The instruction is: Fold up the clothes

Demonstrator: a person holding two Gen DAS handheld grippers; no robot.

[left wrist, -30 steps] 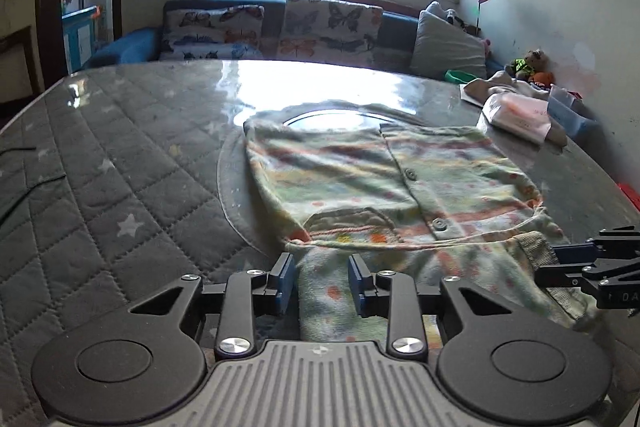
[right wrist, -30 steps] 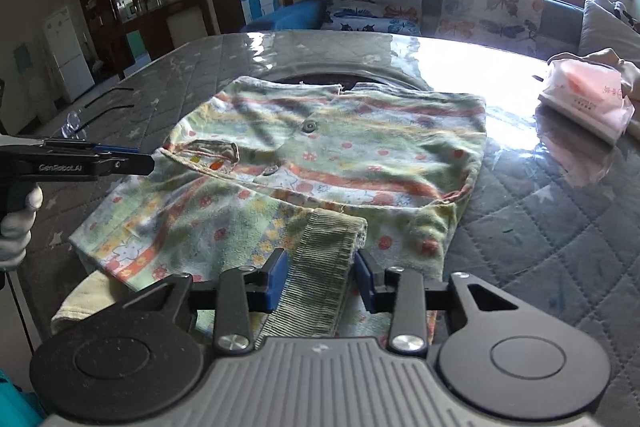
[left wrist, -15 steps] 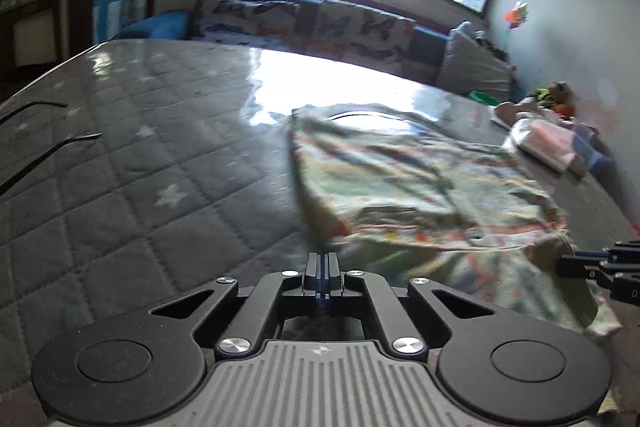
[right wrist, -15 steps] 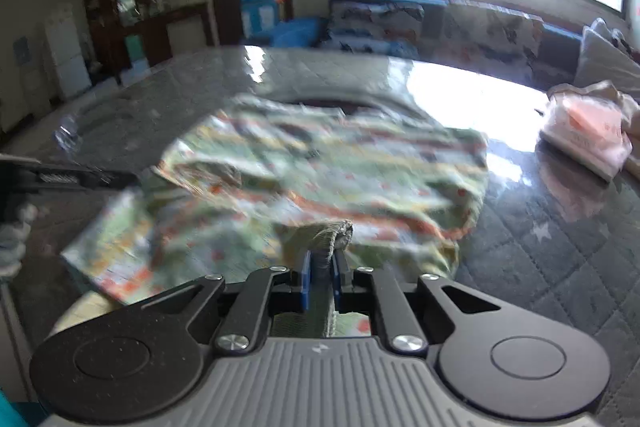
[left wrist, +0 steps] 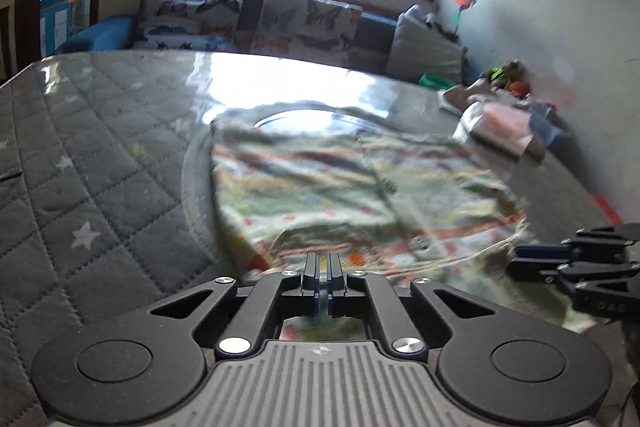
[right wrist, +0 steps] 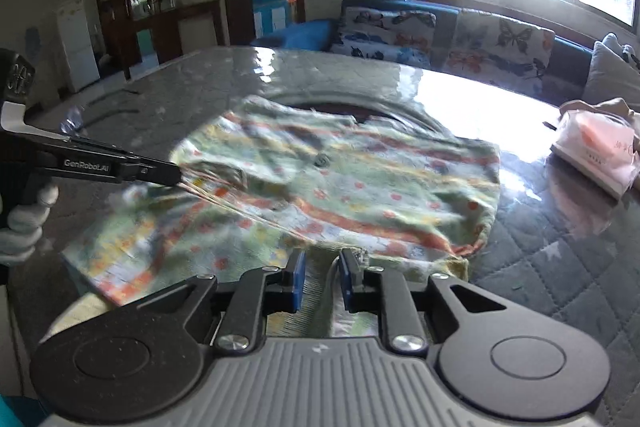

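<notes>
A child's flowery green and orange buttoned garment (left wrist: 340,179) lies spread on the quilted grey table (left wrist: 100,167). My left gripper (left wrist: 322,267) is shut, pinching the garment's near edge; the right wrist view shows it at the left (right wrist: 176,175) with the hem pulled taut from its tips. My right gripper (right wrist: 322,267) has the garment's (right wrist: 360,187) green ribbed cuff between its blue pads (right wrist: 298,277), and its jaws are opening slightly while the cuff still fills the gap. The left wrist view shows the right gripper at the right edge (left wrist: 516,259).
A pink tissue packet (right wrist: 596,151) and a heap of cloth lie at the table's far right. A round glass turntable (left wrist: 192,187) lies under the garment. A butterfly-print sofa (left wrist: 248,23) stands behind the table. A white-gloved hand (right wrist: 24,223) holds the left gripper.
Both grippers, open around the garment's near edge a second ago, have closed on it. The hem between them is now raised and taut. The right jaws have widened a little since closing.
</notes>
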